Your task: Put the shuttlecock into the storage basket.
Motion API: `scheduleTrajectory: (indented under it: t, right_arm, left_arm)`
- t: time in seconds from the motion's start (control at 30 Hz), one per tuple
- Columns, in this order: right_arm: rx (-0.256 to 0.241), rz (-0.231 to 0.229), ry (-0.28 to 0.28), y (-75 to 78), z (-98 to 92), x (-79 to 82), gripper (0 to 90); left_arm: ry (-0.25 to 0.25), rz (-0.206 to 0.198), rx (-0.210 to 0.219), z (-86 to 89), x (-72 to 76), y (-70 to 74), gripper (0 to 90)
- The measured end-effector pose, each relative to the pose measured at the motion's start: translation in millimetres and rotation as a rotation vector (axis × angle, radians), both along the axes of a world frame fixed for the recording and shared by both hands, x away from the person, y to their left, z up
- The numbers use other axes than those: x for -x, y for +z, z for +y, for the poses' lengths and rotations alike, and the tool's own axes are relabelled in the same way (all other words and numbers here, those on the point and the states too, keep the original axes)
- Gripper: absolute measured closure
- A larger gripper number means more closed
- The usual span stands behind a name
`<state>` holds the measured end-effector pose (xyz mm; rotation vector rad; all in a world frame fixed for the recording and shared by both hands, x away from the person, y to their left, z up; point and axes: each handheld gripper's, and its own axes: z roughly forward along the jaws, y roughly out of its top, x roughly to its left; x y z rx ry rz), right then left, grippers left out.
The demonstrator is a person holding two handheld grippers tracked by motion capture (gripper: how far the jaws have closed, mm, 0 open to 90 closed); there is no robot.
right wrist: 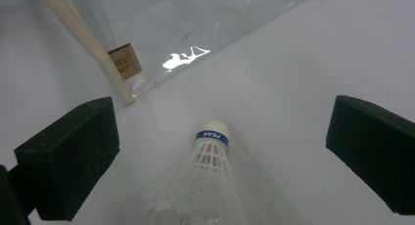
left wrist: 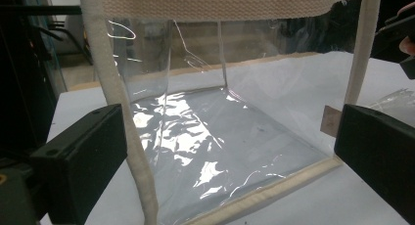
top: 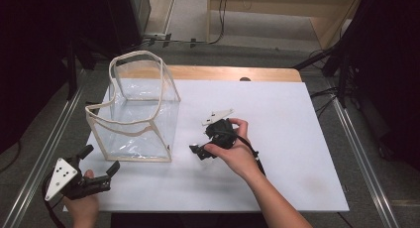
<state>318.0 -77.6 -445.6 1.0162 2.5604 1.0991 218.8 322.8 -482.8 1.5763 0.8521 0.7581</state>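
A clear plastic bag point(top: 138, 114) with cream fabric trim stands open-topped on the white table point(top: 297, 139), left of centre. My left gripper point(top: 102, 158) is open at the bag's near-left corner. In the left gripper view its jaws point(left wrist: 230, 156) straddle the bag's front face point(left wrist: 210, 137), apart from it. My right gripper point(top: 200, 149) points down-left just right of the bag's near-right corner. Its jaws point(right wrist: 222, 151) stand open around a white shuttlecock point(right wrist: 208, 181) lying on the table. The blue-banded cork tip points toward the bag point(right wrist: 195, 19), which carries a small brown label point(right wrist: 125, 61).
The white table top leaves a wood strip point(top: 223, 73) bare at the far edge. Metal rails point(top: 44, 153) run along the floor on both sides. Dark equipment and cables point(top: 346, 74) stand at the right and far left.
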Motion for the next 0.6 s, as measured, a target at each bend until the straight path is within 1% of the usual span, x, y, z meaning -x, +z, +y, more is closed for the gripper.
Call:
scheduleTrajectory:
  t: [0.13,0.2,0.23,0.27,0.33,0.37,0.4,0.43,0.47,0.5,0.53,0.57,0.6]
  right_arm:
    - [0.015,0.029,0.000,-2.6,5.0,-1.8,0.0]
    - [0.035,0.038,0.003,-4.2,8.2,-2.5,0.0]
    - [0.051,0.048,0.000,-5.2,10.0,-2.8,1.9]
    - [0.058,0.047,-0.013,-6.1,11.2,-2.8,6.0]
    - [0.056,0.050,-0.022,-6.8,12.1,-3.0,7.3]
    - [0.059,0.063,-0.032,-8.6,14.0,-3.9,11.6]
    - [0.059,0.063,-0.032,-8.6,14.0,-3.9,11.6]
    - [0.062,0.080,-0.033,-10.2,15.2,-4.9,13.9]
    - [0.062,0.080,-0.033,-10.2,15.2,-4.9,13.9]
    - [0.067,0.086,-0.034,-12.1,16.4,-5.6,18.6]
    - [0.067,0.086,-0.034,-12.1,16.4,-5.6,18.6]
    - [0.060,0.112,-0.037,-13.0,16.3,-7.1,23.8]
    - [0.060,0.112,-0.037,-13.0,16.3,-7.1,23.8]
  left_arm:
    - [0.000,0.000,0.000,0.2,0.0,0.0,0.0]
    - [0.000,0.001,0.000,0.4,0.0,0.1,0.0]
    - [0.000,0.000,0.000,0.4,0.1,0.0,0.0]
    - [0.000,0.000,0.001,0.3,0.0,0.0,0.0]
    - [0.001,0.000,0.000,0.4,0.0,0.0,0.0]
    - [0.000,0.000,0.000,0.5,0.1,0.1,0.0]
    - [0.000,0.000,0.000,0.5,0.1,0.1,0.0]
    - [0.000,0.001,0.000,0.6,0.1,0.1,0.0]
    - [0.000,0.001,0.000,0.7,0.1,0.1,0.0]
    - [0.000,0.001,0.000,0.8,0.0,0.1,0.0]
    - [0.000,0.001,0.000,0.8,0.0,0.1,0.0]
    - [0.000,0.000,0.000,0.8,0.0,0.1,0.0]
    - [0.000,0.000,0.000,0.8,0.0,0.1,0.0]
